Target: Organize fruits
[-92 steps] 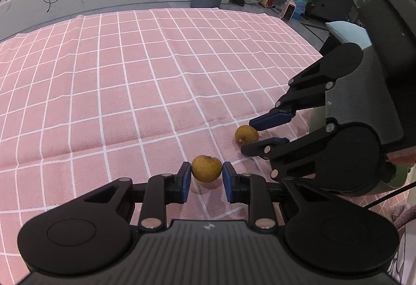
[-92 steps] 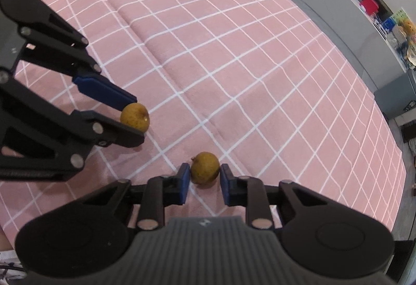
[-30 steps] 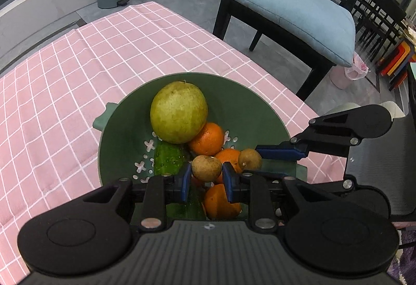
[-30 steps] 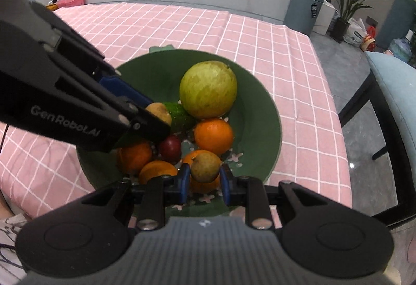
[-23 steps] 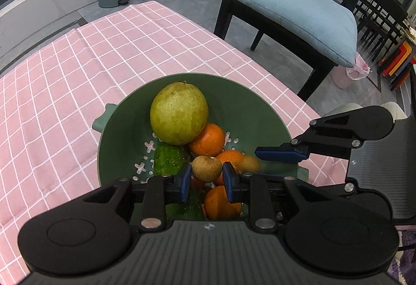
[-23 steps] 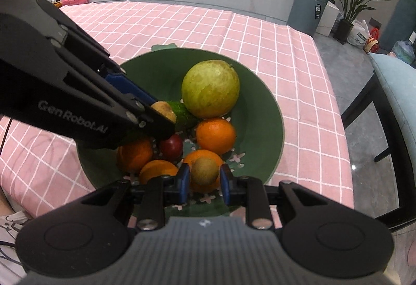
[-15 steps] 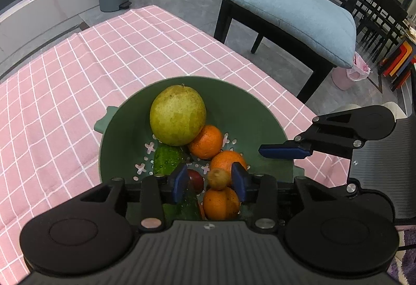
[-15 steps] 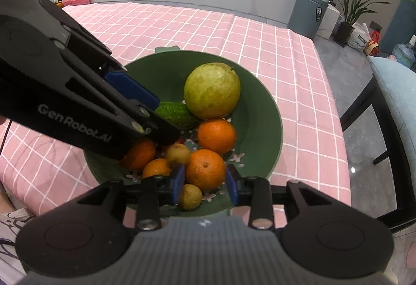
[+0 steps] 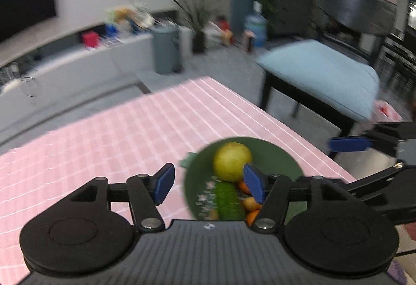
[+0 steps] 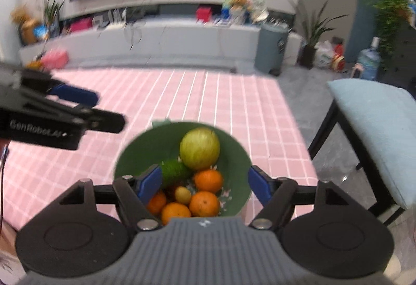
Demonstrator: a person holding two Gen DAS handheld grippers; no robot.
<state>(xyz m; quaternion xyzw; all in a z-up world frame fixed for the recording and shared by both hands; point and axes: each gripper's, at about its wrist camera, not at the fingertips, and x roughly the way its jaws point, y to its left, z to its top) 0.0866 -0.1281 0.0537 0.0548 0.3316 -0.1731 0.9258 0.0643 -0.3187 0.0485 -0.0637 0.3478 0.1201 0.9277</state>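
Observation:
A green bowl (image 10: 235, 155) sits on the pink checked tablecloth (image 10: 208, 92) and holds a large yellow-green pear (image 10: 199, 148), a cucumber (image 10: 174, 172), several oranges (image 10: 204, 203) and a small brown fruit (image 10: 182, 194). My right gripper (image 10: 205, 182) is open and empty, raised above the bowl's near side. My left gripper (image 9: 209, 183) is open and empty, raised above the bowl (image 9: 283, 160) at its left rim. The left gripper also shows at the left of the right wrist view (image 10: 75, 103). Both views are blurred.
A black chair with a light blue cushion (image 10: 377, 113) stands right of the table. The table's right edge (image 10: 293, 113) runs close to the bowl. A grey bin (image 10: 270, 51), plants and a low cabinet stand beyond the far edge.
Both grippers opened wide and let their small brown fruits drop into the bowl. Both then lifted and tilted up, away from the bowl.

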